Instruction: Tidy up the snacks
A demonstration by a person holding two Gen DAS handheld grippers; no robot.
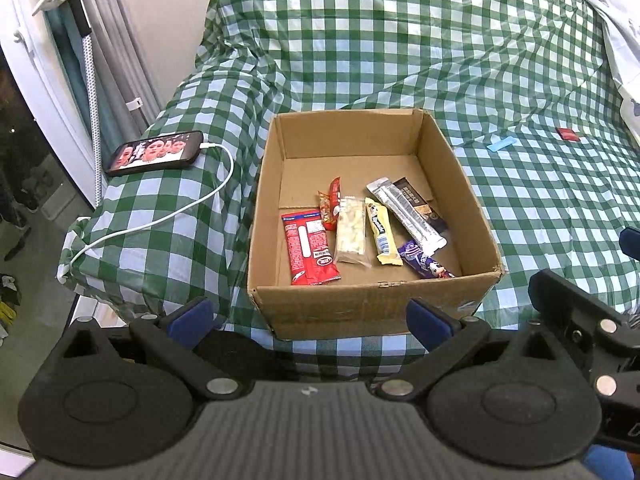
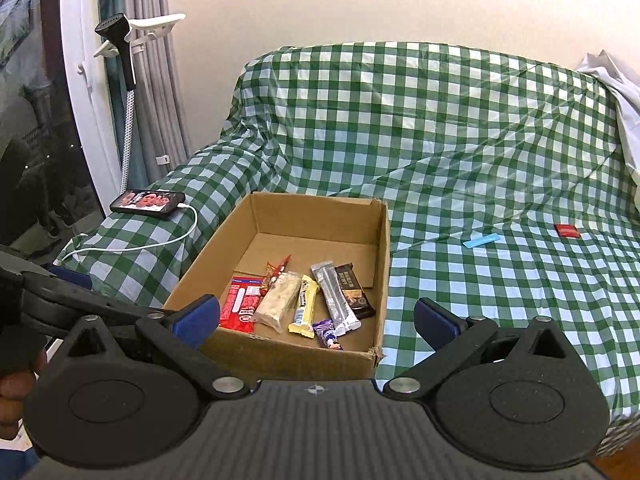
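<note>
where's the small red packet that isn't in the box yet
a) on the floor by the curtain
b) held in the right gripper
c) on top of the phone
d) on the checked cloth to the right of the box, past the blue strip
d: the small red packet lies on the checked cloth to the right of the cardboard box, beyond the blue strip; both grippers are open and hold nothing.
</note>
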